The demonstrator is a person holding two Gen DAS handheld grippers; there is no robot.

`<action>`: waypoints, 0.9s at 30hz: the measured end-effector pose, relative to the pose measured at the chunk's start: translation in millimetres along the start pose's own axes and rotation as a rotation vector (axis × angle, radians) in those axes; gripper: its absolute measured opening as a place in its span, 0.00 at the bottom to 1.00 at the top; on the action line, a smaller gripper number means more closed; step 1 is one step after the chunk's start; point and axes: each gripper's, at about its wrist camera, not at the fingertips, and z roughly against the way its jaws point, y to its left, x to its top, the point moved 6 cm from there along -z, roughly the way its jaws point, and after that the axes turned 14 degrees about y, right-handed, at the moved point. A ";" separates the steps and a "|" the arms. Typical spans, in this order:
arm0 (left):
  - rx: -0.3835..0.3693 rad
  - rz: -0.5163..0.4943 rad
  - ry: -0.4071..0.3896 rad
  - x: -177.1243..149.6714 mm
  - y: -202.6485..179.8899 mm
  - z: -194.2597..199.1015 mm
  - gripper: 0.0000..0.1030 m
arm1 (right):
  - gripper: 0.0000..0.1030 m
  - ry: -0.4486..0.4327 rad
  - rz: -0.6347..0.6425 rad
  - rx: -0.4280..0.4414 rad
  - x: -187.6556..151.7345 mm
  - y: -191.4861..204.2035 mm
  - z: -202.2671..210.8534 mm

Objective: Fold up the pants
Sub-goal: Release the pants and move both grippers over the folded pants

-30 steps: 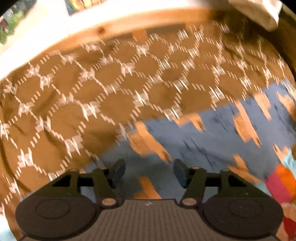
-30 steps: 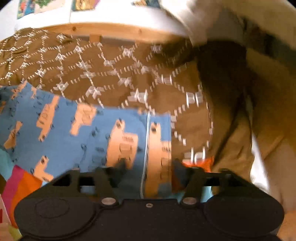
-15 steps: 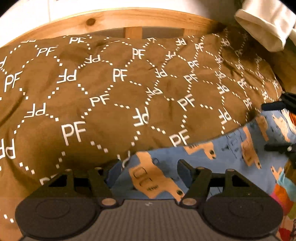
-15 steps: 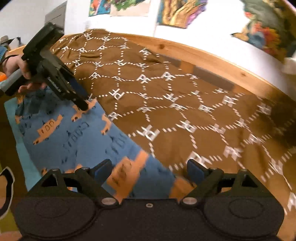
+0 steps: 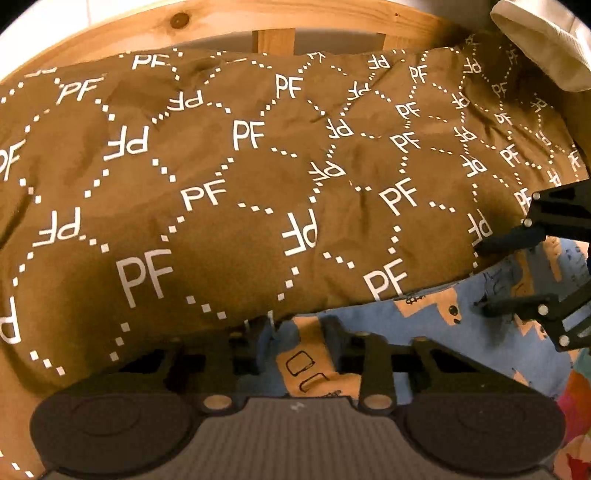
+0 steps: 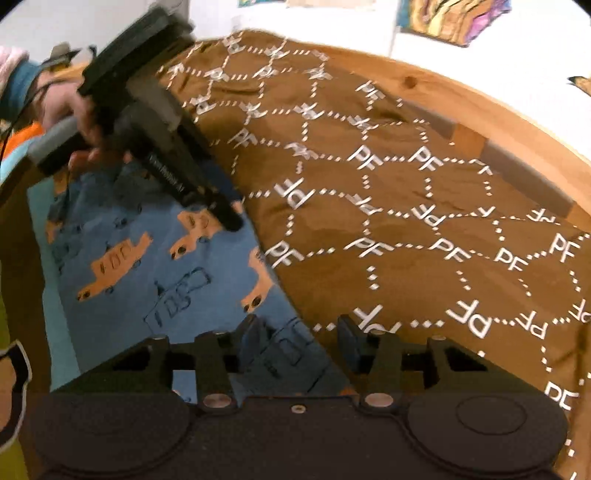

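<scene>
Swung round over the last second, the right gripper (image 6: 301,330): no longer above the middle of the blue pants (image 6: 122,280) but at their edge, and now showing at the right of the left wrist view, where a second ago only cloth lay. Shifted too, the left gripper (image 5: 293,332), down onto the same edge further along. Both sets of jaws just closing. Left jaws narrowed to a small gap with blue, truck-printed cloth between the fingers; cannot tell whether the pads actually pinch it. Right jaws parted, not clamped, straddling the line where the pants meet the brown quilt (image 6: 406,221), one finger over blue, the other over brown. Pants spread flat, blue with orange trucks, alongside the PF-patterned quilt, touching its puffy edge; cannot tell which lies on top there. Pale turquoise sheet (image 6: 61,332) showing beyond the pants' other side. Wrapped round the left gripper's handle, a hand (image 6: 70,110) with a blue sleeve (image 6: 18,85) behind it. Curving behind the quilt, a wooden bed rail (image 5: 221,22).
</scene>
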 end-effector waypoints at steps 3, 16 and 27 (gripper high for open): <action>0.035 -0.001 -0.023 2.4 -3.9 0.9 0.10 | 0.16 0.030 0.015 -0.057 0.5 1.0 -8.8; 0.112 -0.029 -0.093 -2.6 -17.2 15.5 0.11 | 0.49 -0.026 -0.005 -0.149 -3.1 5.8 9.2; 0.077 -0.320 -0.063 -107.2 -79.2 38.1 0.44 | 0.70 -0.036 0.067 -0.117 -66.0 68.6 53.9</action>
